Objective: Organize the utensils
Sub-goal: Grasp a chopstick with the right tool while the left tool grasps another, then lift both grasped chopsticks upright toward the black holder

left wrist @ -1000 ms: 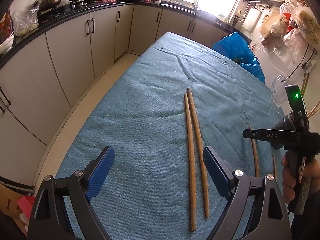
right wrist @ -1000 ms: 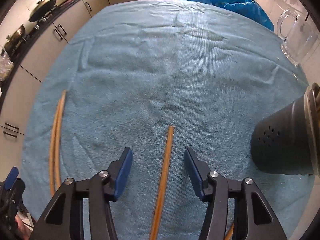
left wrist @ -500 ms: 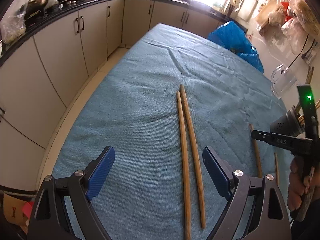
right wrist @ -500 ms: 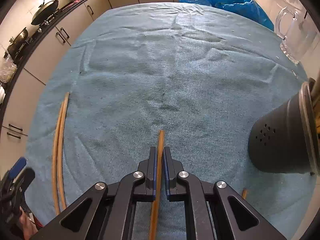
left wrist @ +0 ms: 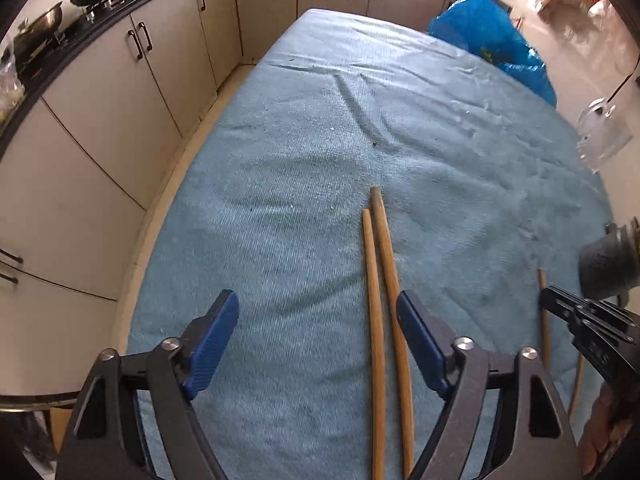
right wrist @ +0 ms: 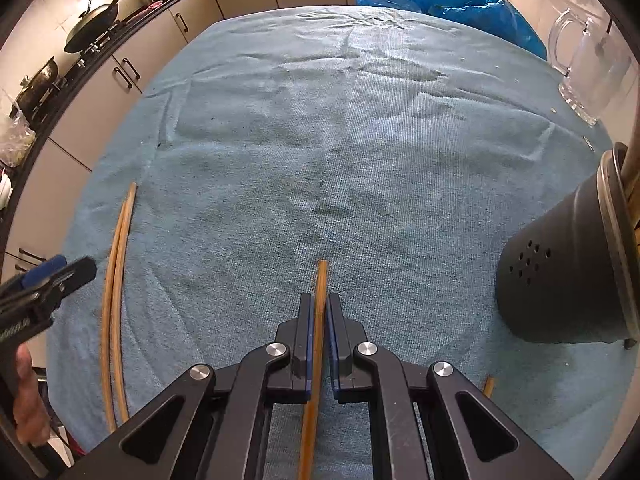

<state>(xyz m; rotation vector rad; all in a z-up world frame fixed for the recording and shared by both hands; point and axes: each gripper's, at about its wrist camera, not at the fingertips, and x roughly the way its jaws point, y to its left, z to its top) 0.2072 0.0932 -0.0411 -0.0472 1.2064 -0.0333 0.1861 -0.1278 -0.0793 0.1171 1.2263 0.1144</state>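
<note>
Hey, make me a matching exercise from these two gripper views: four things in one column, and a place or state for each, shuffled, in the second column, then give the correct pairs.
Things
1. right gripper
2. left gripper
3. dark perforated utensil holder
4. clear glass mug

Places or states
A. stands at the far right edge of the blue cloth
B. shut on a single wooden chopstick
C. open over a pair of wooden chopsticks
D. stands near the right side of the cloth, sticks showing at its rim

Pairs: 1-B, 2-C, 3-D, 4-A
</note>
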